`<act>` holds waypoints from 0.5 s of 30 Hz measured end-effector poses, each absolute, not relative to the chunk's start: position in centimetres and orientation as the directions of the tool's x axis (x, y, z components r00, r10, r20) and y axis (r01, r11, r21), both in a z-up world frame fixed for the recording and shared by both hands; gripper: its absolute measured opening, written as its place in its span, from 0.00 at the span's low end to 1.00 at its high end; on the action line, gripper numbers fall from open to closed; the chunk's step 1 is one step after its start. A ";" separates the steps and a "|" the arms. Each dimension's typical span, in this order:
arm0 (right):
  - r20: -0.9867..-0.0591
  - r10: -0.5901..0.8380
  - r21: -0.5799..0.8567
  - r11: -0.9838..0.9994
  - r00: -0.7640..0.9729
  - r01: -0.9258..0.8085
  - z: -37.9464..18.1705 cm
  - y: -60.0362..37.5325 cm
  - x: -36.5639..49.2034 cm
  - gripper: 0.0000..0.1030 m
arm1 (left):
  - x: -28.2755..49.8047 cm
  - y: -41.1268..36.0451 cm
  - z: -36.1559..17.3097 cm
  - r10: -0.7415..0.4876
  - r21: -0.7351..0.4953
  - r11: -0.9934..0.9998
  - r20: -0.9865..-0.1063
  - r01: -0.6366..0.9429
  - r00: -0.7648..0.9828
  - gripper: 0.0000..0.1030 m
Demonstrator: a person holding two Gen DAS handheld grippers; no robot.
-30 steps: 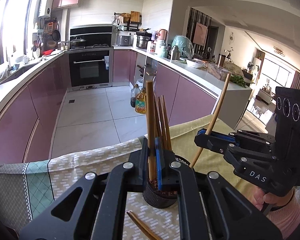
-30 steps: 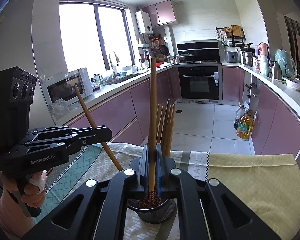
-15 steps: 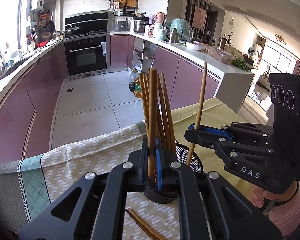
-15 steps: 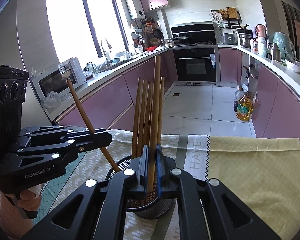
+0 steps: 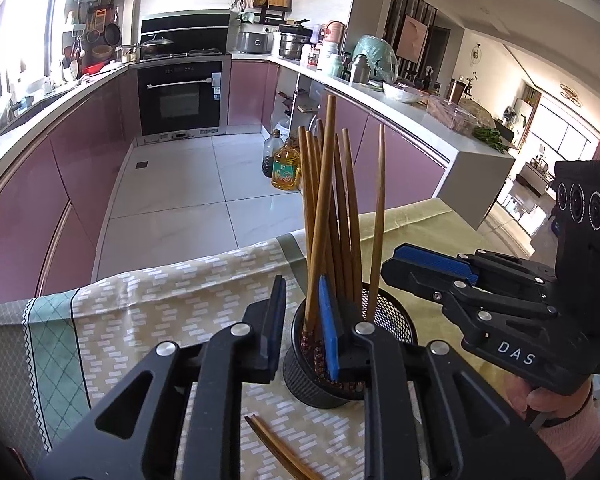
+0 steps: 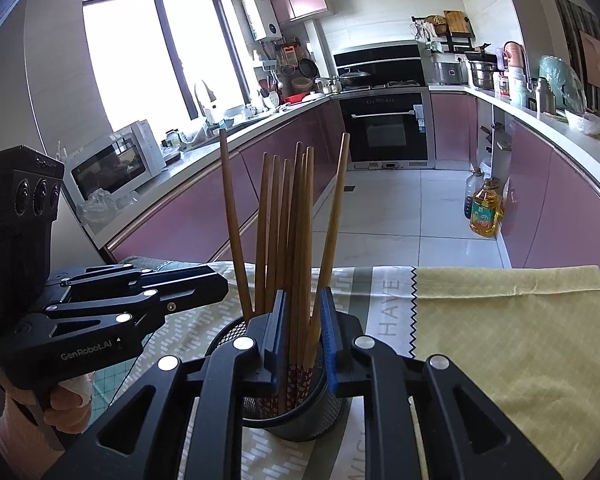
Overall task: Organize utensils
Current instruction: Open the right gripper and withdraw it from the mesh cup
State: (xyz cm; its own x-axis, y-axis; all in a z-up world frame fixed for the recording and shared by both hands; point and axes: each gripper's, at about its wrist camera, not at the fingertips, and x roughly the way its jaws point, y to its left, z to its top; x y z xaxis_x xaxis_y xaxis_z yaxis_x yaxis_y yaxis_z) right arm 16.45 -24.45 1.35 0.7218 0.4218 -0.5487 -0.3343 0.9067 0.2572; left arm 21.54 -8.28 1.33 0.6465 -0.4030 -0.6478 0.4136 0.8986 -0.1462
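We hold both grippers over the black mesh cup (image 5: 388,320) on the patterned cloth (image 5: 148,304). The left gripper (image 5: 300,316) has just been opening; its jaws stand narrowly apart, one leaning chopstick (image 5: 320,216) loose between them and resting near the blue pad, its foot in the cup. The right gripper (image 6: 302,332) has likewise been opening, its pads slightly parted astride the bundle of chopsticks (image 6: 296,240) standing in the cup directly below. Another pair of chopsticks (image 5: 280,448) lies on the cloth beneath our left gripper.
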 end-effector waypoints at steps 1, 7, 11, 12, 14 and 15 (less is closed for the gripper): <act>-0.547 0.422 0.256 0.907 0.724 -0.335 1.4 -24.4 16.3 0.18 | 21.3 -8.2 1.2 -0.403 -0.146 0.899 -0.645 0.412 0.649 0.18; -0.531 0.426 0.247 0.905 0.732 -0.348 1.6 -24.4 15.1 0.26 | 19.3 -7.3 1.3 -0.387 -0.122 0.908 -0.612 0.401 0.690 0.23; -0.516 0.442 0.242 0.897 0.734 -0.370 1.9 -24.1 13.9 0.31 | 17.0 -6.7 1.6 -0.375 -0.092 0.913 -0.573 0.397 0.729 0.32; -0.512 0.448 0.241 0.894 0.733 -0.379 2.0 -24.0 13.5 0.33 | 16.5 -6.5 1.8 -0.368 -0.084 0.916 -0.566 0.392 0.738 0.36; -0.504 0.465 0.241 0.885 0.728 -0.398 2.2 -24.0 12.8 0.36 | 15.2 -6.0 1.8 -0.359 -0.071 0.920 -0.546 0.386 0.757 0.40; -0.502 0.472 0.240 0.881 0.724 -0.408 2.2 -23.8 12.4 0.39 | 14.6 -5.7 1.8 -0.355 -0.065 0.922 -0.539 0.382 0.764 0.42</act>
State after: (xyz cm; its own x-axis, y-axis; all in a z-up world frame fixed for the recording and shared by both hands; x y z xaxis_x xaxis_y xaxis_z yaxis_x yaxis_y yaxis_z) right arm 12.39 -23.83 2.21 0.7244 0.4722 -0.5023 -0.4077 0.8809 0.2403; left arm 14.56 -5.75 1.78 0.7642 -0.3545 -0.5389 0.3817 0.9220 -0.0653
